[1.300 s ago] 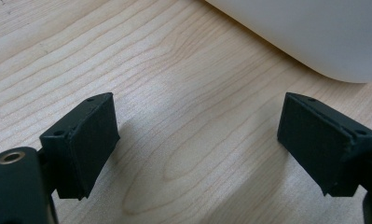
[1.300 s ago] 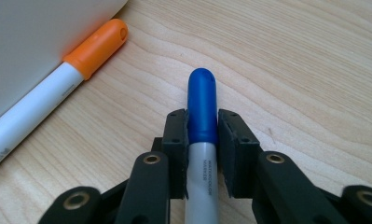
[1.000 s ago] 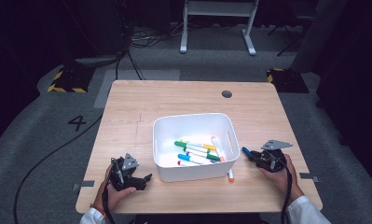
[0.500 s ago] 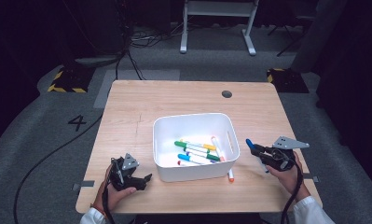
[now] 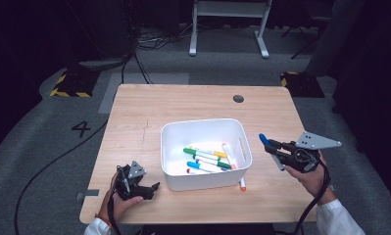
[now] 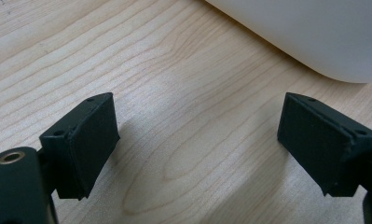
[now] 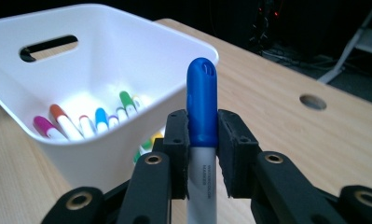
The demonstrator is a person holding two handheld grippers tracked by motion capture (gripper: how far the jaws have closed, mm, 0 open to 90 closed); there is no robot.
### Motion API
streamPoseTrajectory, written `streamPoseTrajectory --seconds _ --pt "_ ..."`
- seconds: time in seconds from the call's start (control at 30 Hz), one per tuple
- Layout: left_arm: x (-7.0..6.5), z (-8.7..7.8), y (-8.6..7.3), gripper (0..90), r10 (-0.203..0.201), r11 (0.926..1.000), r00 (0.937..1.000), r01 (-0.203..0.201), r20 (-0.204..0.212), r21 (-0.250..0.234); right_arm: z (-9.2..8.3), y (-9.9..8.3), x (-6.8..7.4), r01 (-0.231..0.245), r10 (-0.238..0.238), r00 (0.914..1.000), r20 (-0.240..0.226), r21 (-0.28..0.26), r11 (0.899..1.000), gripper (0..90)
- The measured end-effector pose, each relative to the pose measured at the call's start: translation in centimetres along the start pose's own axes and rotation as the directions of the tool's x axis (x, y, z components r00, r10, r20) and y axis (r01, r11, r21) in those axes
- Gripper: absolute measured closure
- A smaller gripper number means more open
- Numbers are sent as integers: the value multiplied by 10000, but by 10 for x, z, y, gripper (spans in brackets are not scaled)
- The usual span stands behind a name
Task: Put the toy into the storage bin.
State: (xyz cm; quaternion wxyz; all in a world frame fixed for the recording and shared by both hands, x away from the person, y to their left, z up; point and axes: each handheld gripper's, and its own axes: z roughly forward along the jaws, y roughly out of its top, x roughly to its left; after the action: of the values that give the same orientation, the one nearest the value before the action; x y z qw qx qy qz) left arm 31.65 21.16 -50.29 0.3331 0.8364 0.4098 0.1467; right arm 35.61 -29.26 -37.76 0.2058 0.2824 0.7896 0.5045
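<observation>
A white bin sits mid-table with several coloured markers lying in it. My right gripper hangs above the table to the right of the bin, shut on a blue-capped marker whose cap points toward the bin. An orange-tipped marker lies on the wood by the bin's front right corner. My left gripper rests low on the table at the front left, open, with bare wood between its pads and the bin's wall just beyond.
The wooden table has a dark round hole near its far right side. Beyond the far edge stand a white metal frame and cables on a grey floor. A black cable runs along the floor at the left.
My right gripper has lifted off the table with the blue-capped marker, shifting slightly right and tilting the cap toward the bin. The left gripper has kept still.
</observation>
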Motion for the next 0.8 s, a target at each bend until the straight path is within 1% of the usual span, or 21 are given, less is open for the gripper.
streamPoseTrajectory --seconds 0.1,0.2,0.23,0.27,0.3,0.37,0.43,0.47,0.5,0.53,0.57,0.6,0.63,0.67,0.73,0.8 --pt "0 0 0 124 -16 10000 10000 16 -4 0 -3 23 4 331 -336 9990 -278 -210 9992 746" --pt "0 0 0 124 0 10000 10000 0 1 1 -3 46 11 706 -717 9962 -502 -235 9972 746" --pt "0 0 0 124 -2 10000 10000 2 2 -2 -1 54 14 925 -943 9935 -638 -303 9952 746" --pt "0 0 0 124 2 10000 10000 -2 1 1 0 61 18 939 -955 9924 -780 -238 9953 746" --pt "0 0 0 124 2 10000 10000 -2 0 3 2 68 21 1138 -1157 9889 -930 -257 9932 746" --pt "0 0 0 124 -15 10000 10000 15 -2 -2 9 81 28 1325 -1342 9842 -1158 -228 9909 746" --pt "0 0 0 124 4 10000 10000 -4 1 2 18 92 36 1631 -1630 9761 -1437 -110 9866 746" --pt "0 0 0 124 4 10000 10000 -4 1 2 24 97 39 1833 -1832 9709 -1541 -138 9830 746" --pt "0 0 0 124 4 10000 10000 -4 1 2 24 97 39 1833 -1832 9709 -1541 -138 9830 746" --pt "0 0 0 124 2 10000 10000 -2 1 1 28 100 42 1975 -1957 9666 -1653 -55 9803 746" --pt "0 0 0 124 -11 10000 10000 11 -3 0 36 105 48 2190 -2141 9577 -1921 41 9757 746" --pt "0 0 0 124 4 10000 10000 -4 2 2 42 107 52 2388 -2320 9515 -2023 98 9710 746" --pt "0 0 0 124 4 10000 10000 -4 3 3 55 111 59 2553 -2424 9434 -2265 290 9664 746" --pt "0 0 0 124 -12 10000 10000 12 -5 -1 60 111 62 2652 -2497 9405 -2305 384 9634 746" --pt "0 0 0 124 0 10000 10000 0 0 1 72 113 67 2777 -2537 9327 -2562 616 9587 746" --pt "0 0 0 124 4 10000 10000 -4 -1 1 84 113 73 2964 -2647 9265 -2676 852 9513 746"
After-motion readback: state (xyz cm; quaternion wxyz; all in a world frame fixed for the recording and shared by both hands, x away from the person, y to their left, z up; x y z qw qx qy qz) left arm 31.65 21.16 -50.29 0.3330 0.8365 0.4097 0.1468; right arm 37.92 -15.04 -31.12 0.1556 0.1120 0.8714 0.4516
